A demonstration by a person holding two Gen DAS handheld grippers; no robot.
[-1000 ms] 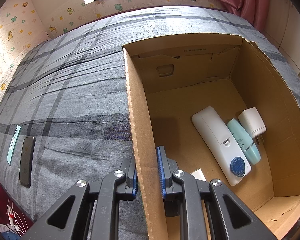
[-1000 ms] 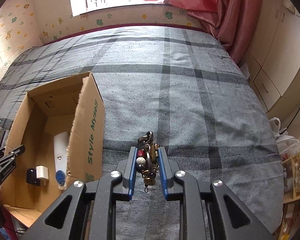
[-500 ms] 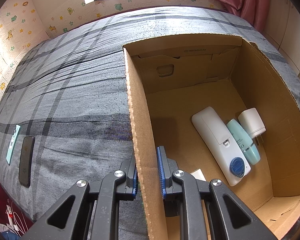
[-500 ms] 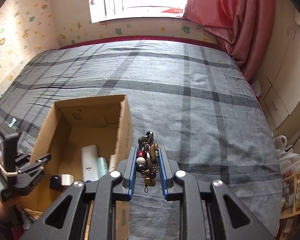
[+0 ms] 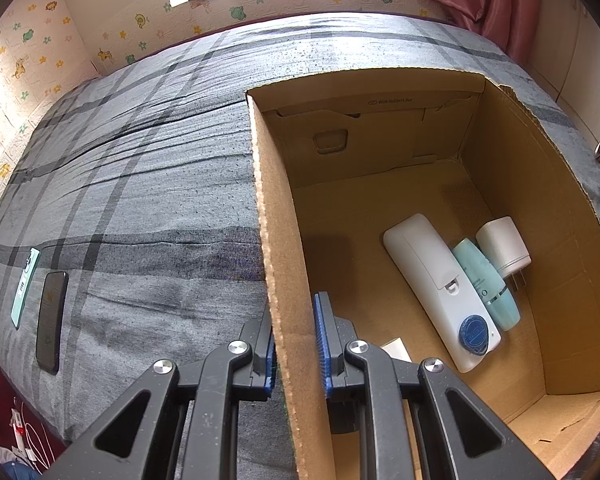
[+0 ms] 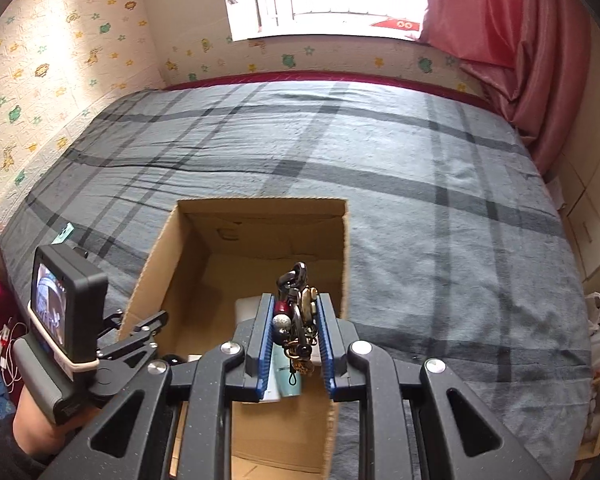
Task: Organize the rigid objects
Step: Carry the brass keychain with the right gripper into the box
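Right wrist view, right tongs [image 6: 294,336] clamped on beaded metal keychain [image 6: 294,320], left tongs [image 5: 296,344] pinching cardboard box [image 5: 284,280] wall

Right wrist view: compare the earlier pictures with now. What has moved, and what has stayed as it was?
The right tongs, clamped on the beaded keychain, have carried it from over the bedspread to above the open cardboard box. The left tongs stay gripping the box wall; the items inside have not shifted.
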